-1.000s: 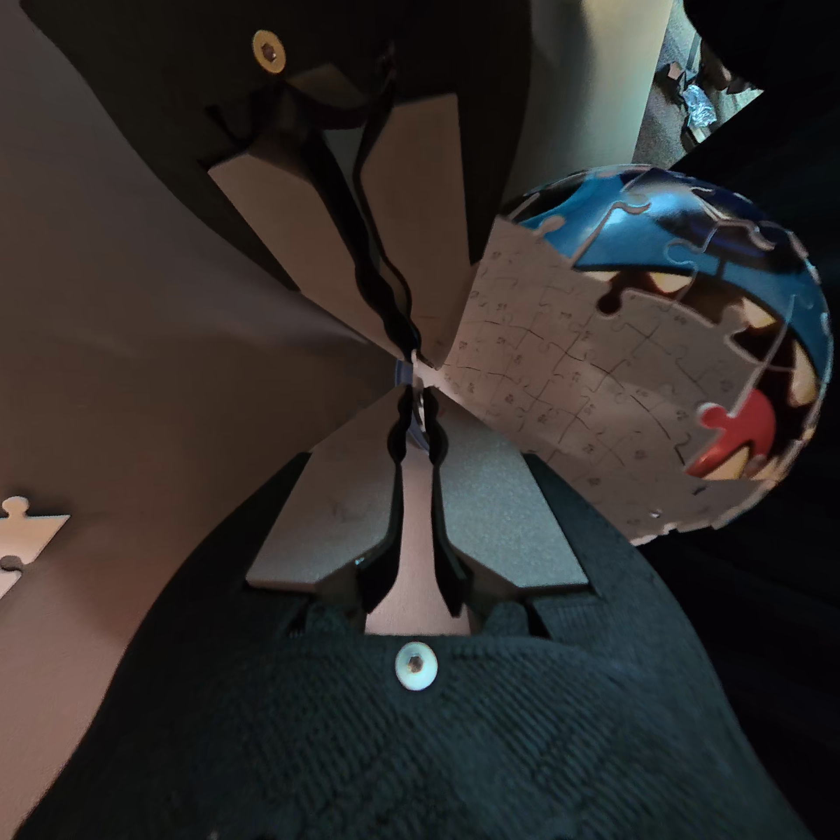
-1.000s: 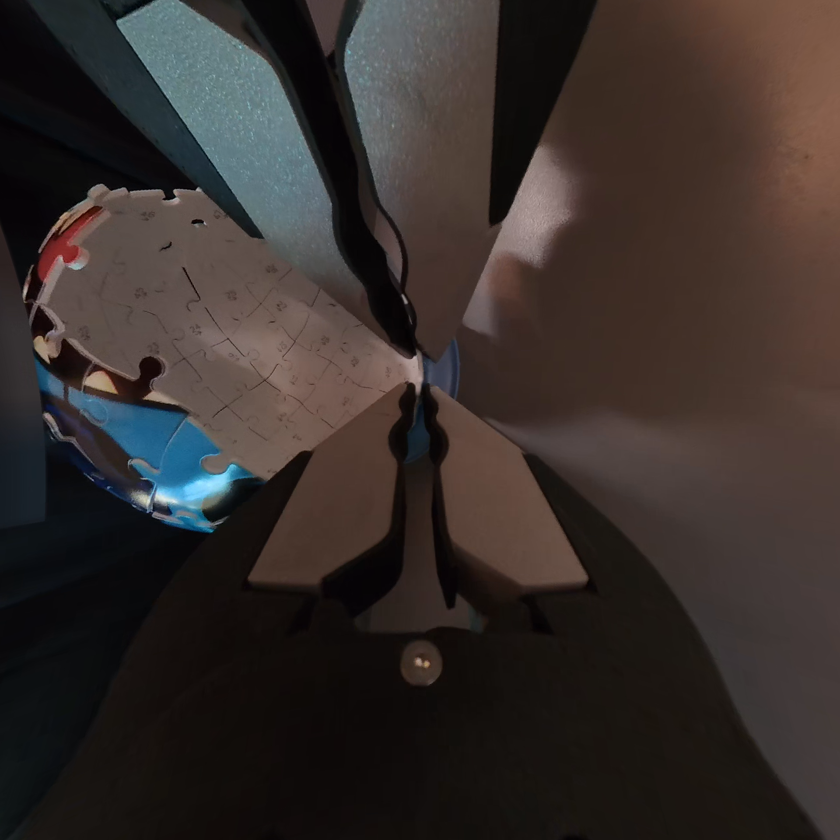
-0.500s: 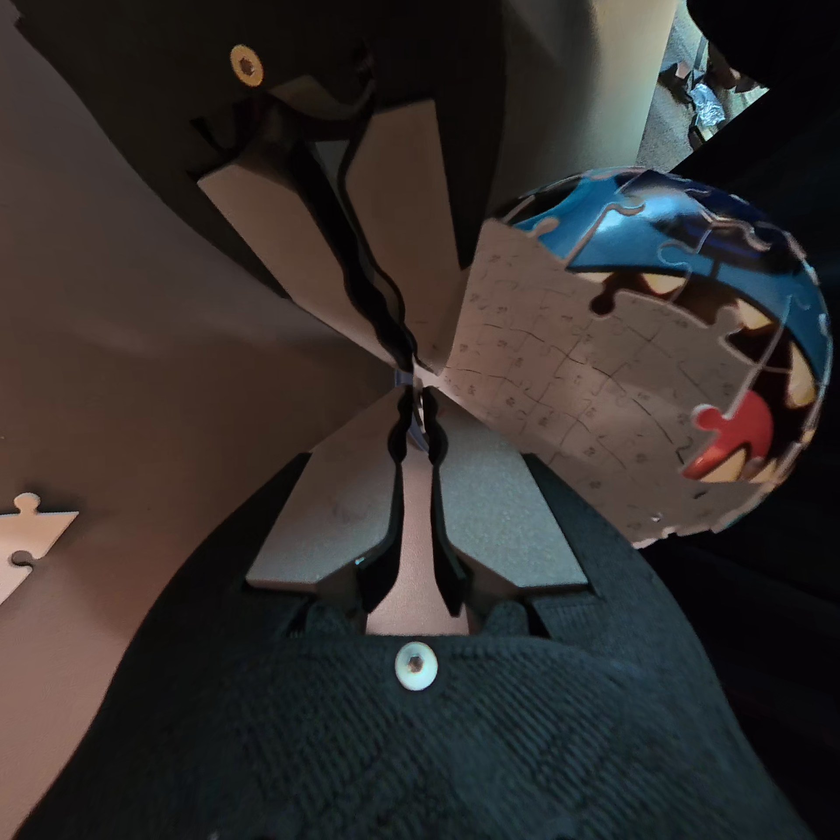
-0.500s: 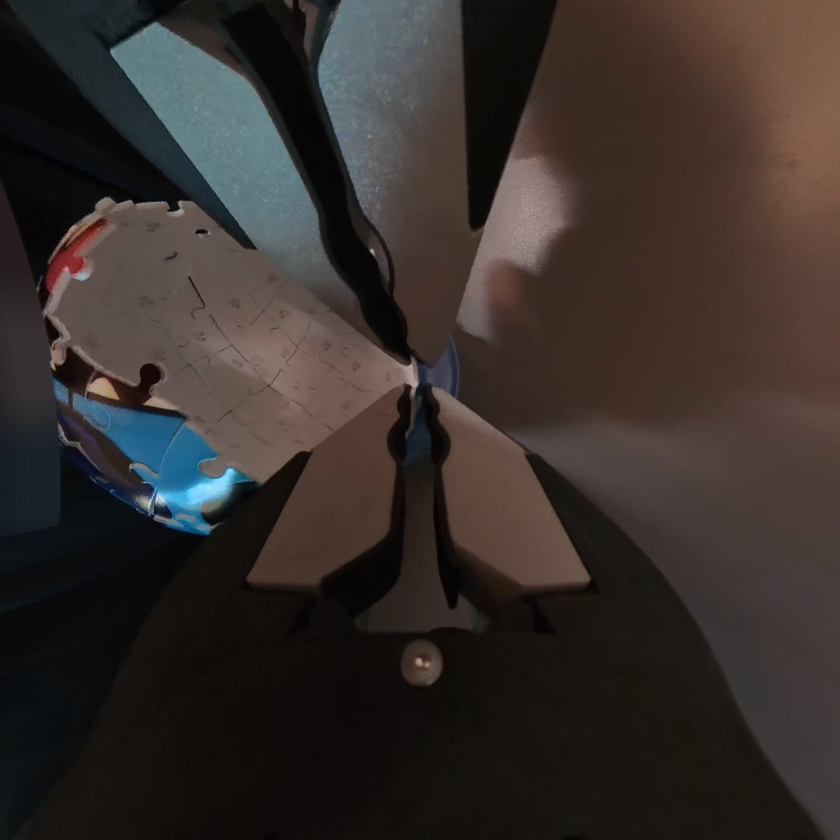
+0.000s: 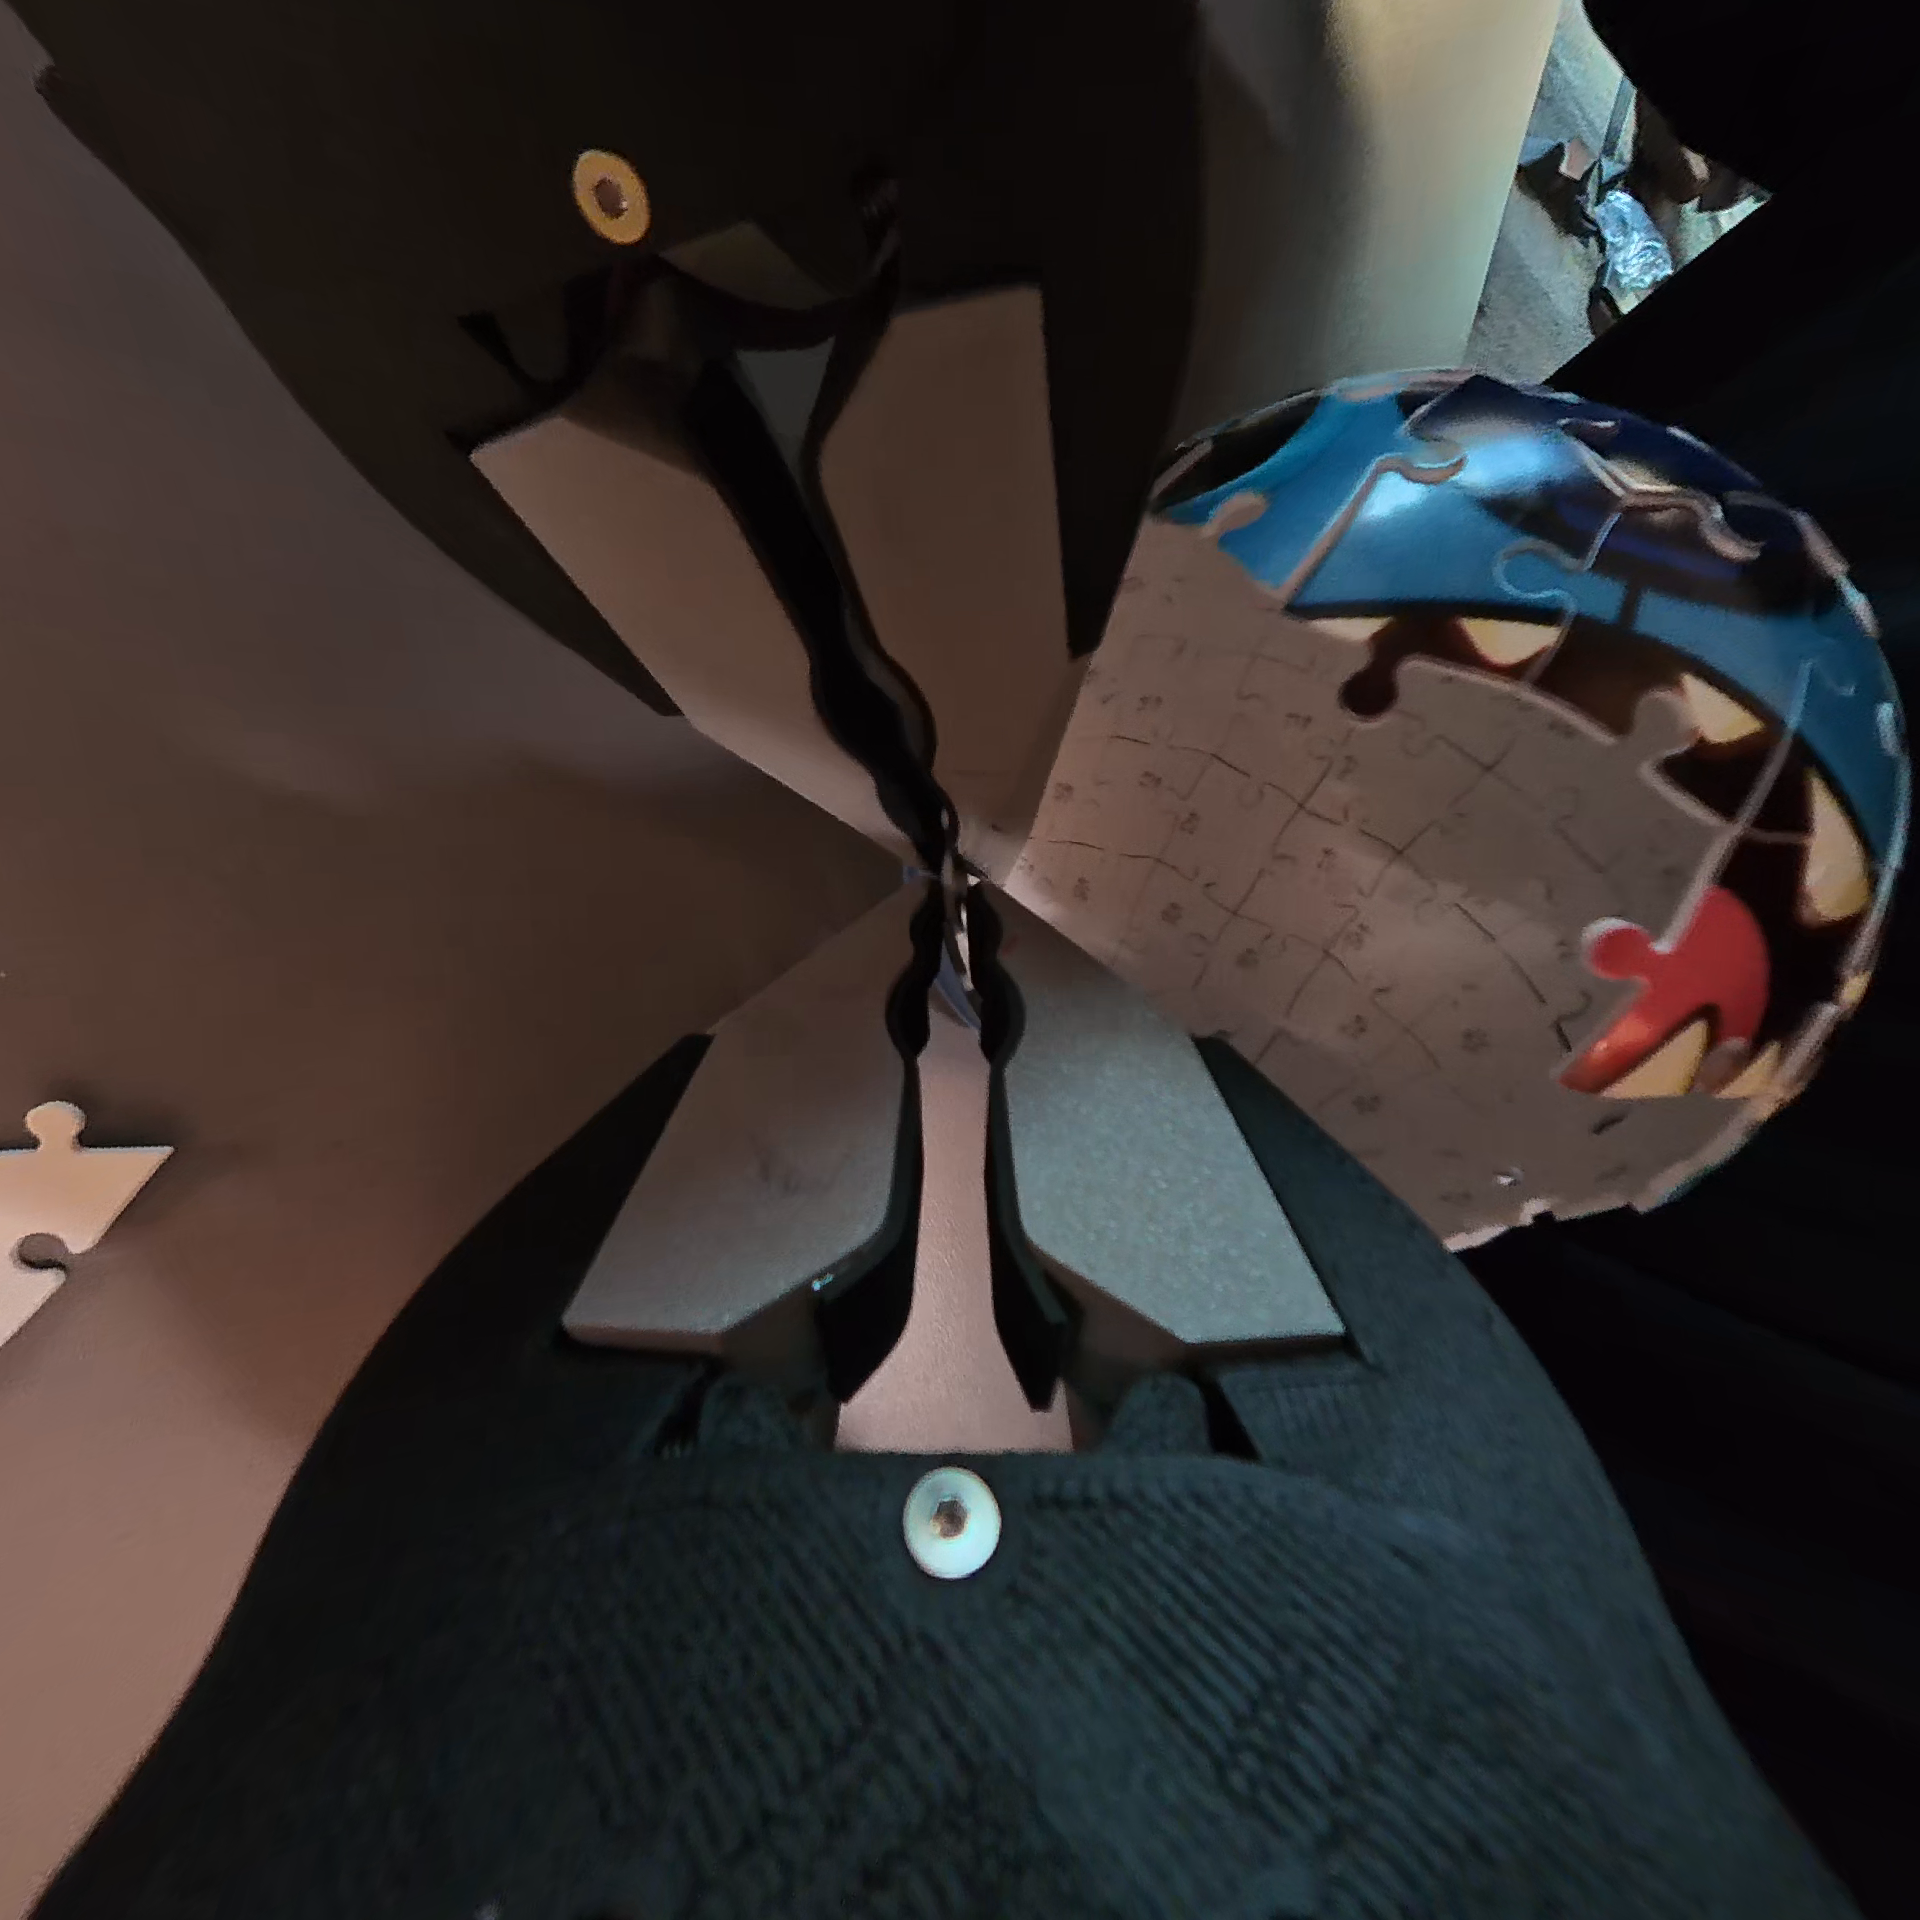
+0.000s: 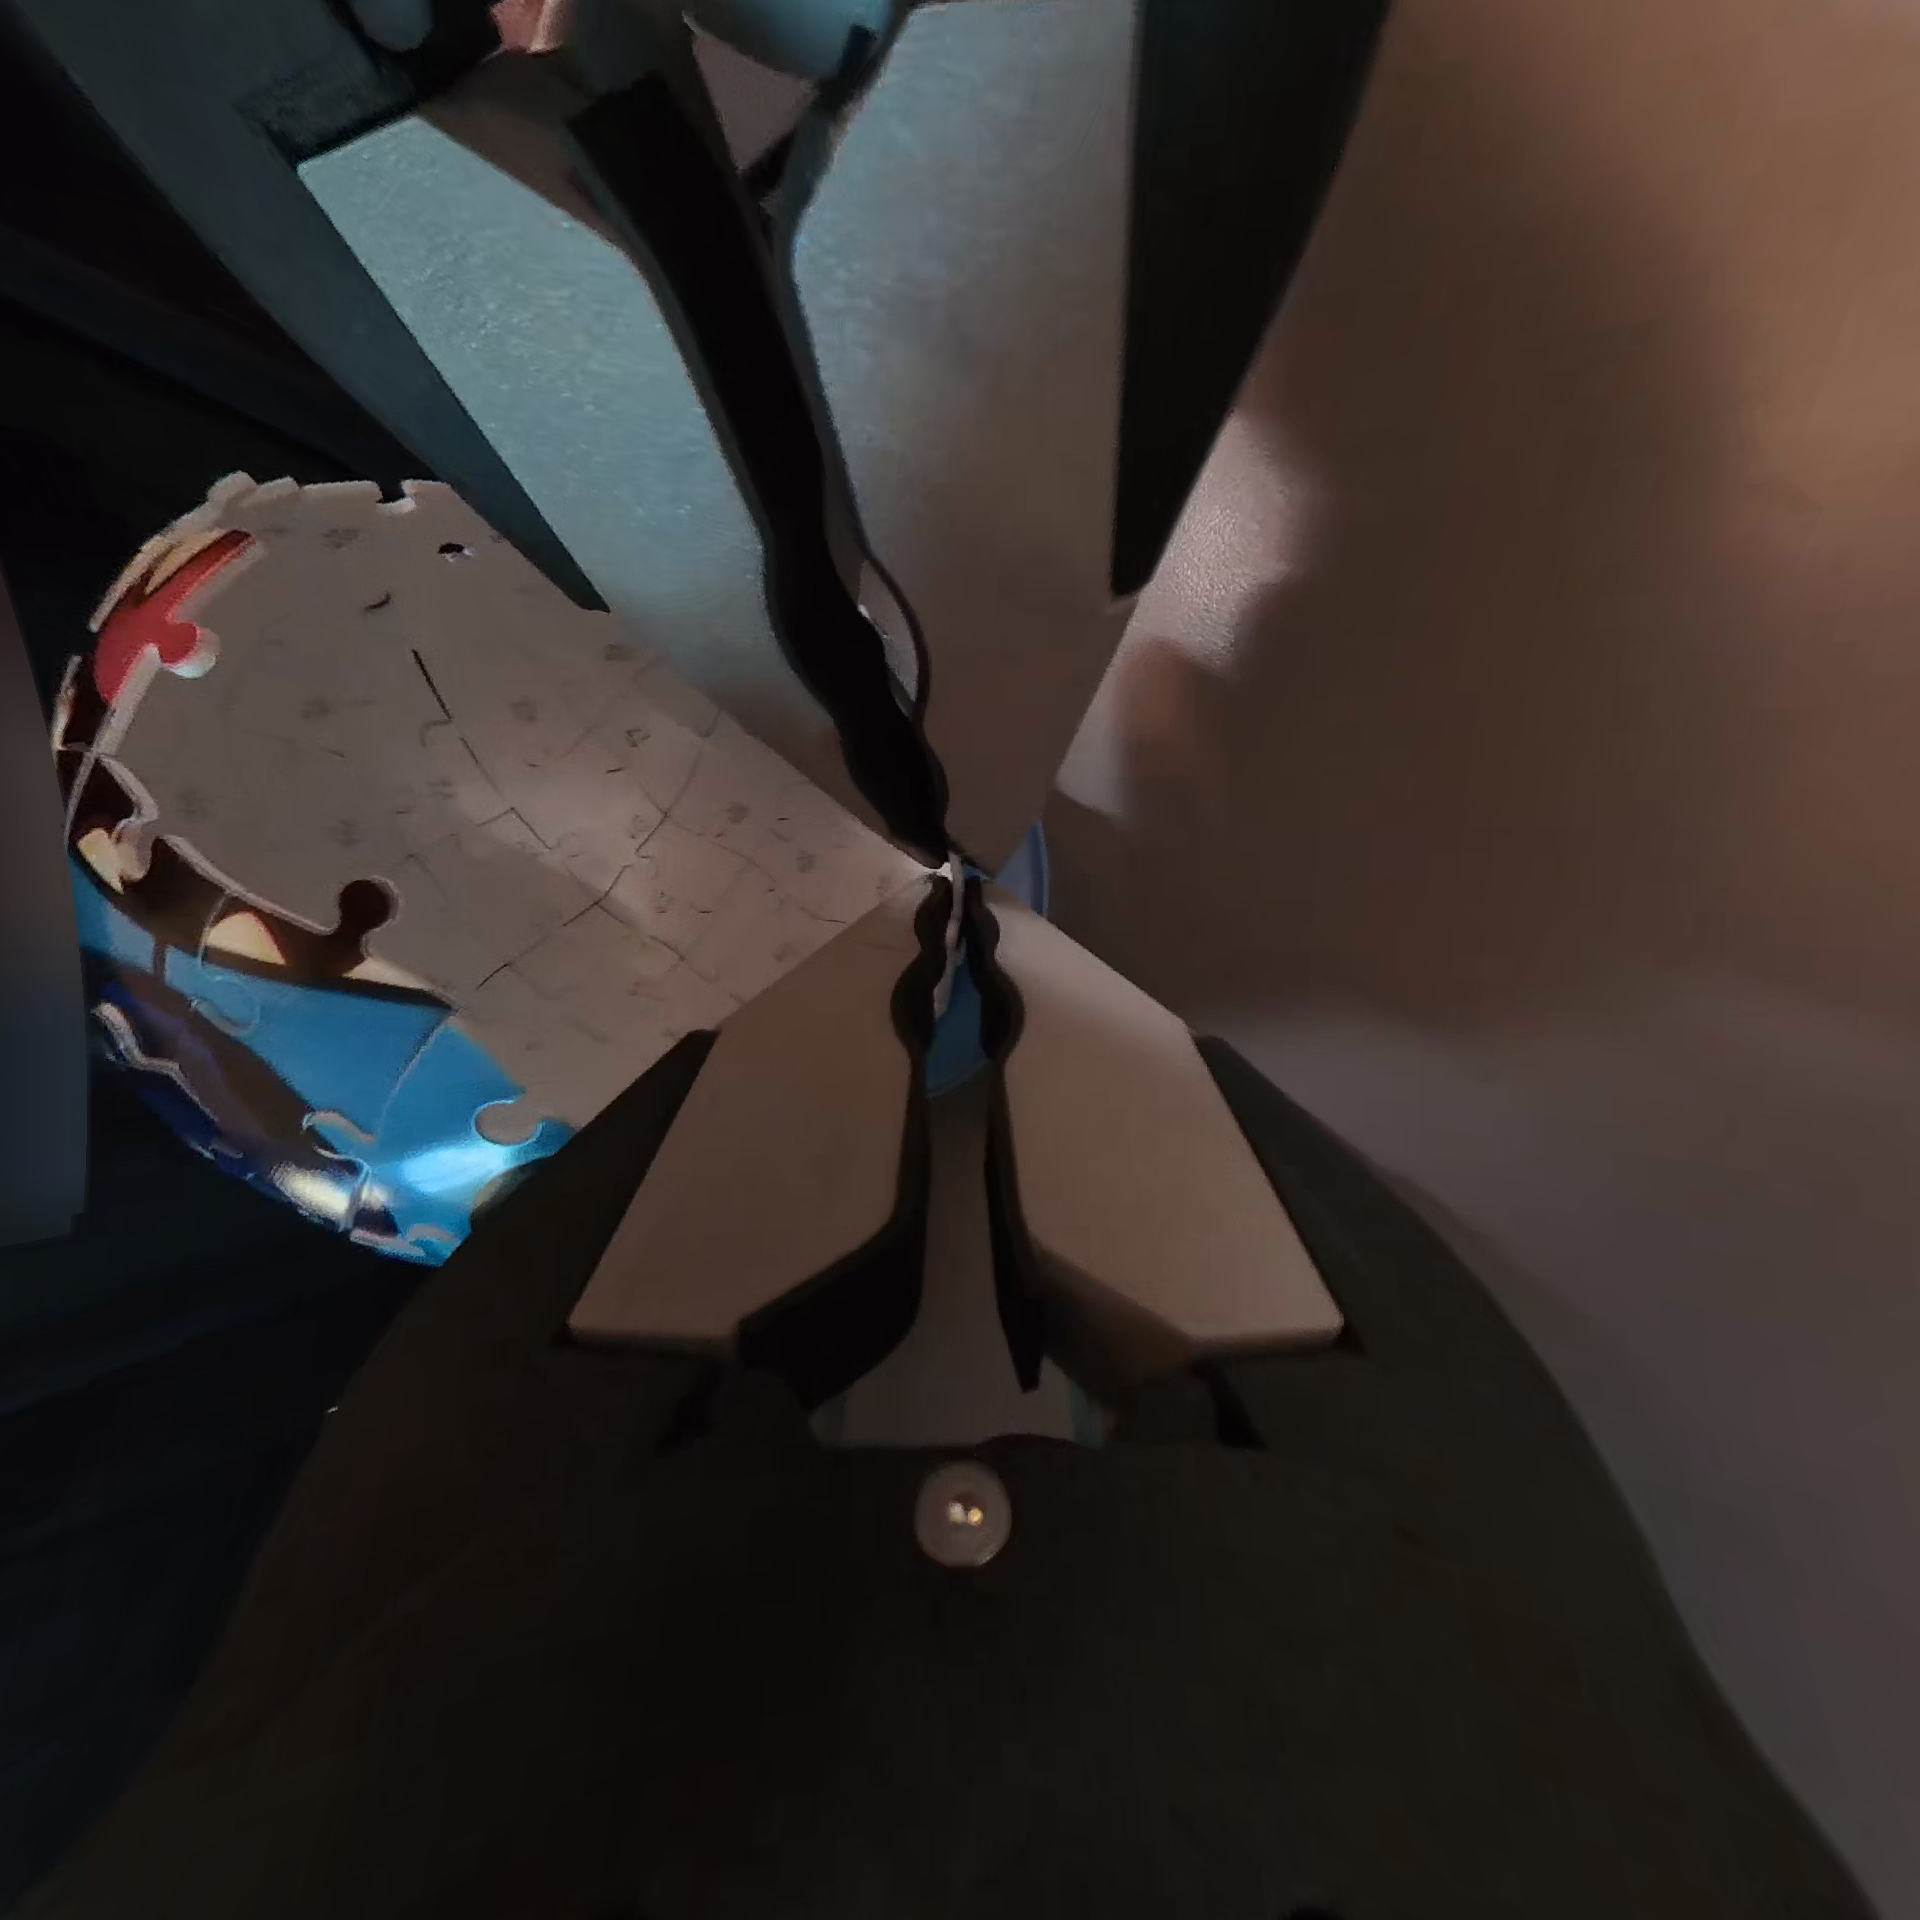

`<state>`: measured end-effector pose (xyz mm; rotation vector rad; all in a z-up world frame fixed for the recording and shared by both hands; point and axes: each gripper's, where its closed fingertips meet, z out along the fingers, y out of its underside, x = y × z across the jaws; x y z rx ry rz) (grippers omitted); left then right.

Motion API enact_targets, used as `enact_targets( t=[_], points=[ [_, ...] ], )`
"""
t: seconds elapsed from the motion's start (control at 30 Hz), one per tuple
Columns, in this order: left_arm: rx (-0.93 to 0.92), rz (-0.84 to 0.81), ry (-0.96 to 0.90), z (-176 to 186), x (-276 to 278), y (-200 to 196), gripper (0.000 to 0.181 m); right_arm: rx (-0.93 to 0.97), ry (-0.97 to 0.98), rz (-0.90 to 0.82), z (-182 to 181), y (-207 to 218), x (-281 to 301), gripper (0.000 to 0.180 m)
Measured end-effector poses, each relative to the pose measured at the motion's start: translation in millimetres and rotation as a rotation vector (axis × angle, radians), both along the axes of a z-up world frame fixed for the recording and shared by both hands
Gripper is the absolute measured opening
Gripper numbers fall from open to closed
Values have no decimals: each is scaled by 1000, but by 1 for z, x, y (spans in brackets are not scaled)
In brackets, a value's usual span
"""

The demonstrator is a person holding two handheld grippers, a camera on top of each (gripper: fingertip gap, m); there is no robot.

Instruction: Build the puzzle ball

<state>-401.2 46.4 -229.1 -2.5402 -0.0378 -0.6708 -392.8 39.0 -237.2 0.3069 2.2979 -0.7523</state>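
Edge-to-edge, the half-built puzzle ball (image 5: pixel 1403 831) is pinched at its rim by both tools: the left tool (image 5: pixel 951 940) and the right tool (image 6: pixel 951 925) are each closed tight on it, tips meeting. A loose puzzle piece (image 5: pixel 62 1195) is seen on the desk (image 5: pixel 260 831), left of the left tool.

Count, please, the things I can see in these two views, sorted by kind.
Claws: 2, left claw, right claw
Partly built puzzle ball: 1
Loose puzzle piece on the table: 1
Total: 4
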Motion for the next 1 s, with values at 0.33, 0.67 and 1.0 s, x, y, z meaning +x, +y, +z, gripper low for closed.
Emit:
enact_targets(
  t=[0.33, 0.67, 1.0],
  points=[
    [-11, 24, 11, 2, -3, -3, 8, -16, 55, -1, 0, 0, -1, 0],
    [-20, 6, 6, -1, -2, -5, 3, -27, 51, -12, 0, -1, -3, 0],
    [1, 43, 16, 3, -5, -3, 2, -51, 4, -12, -1, -6, -5, 8]
  ],
)
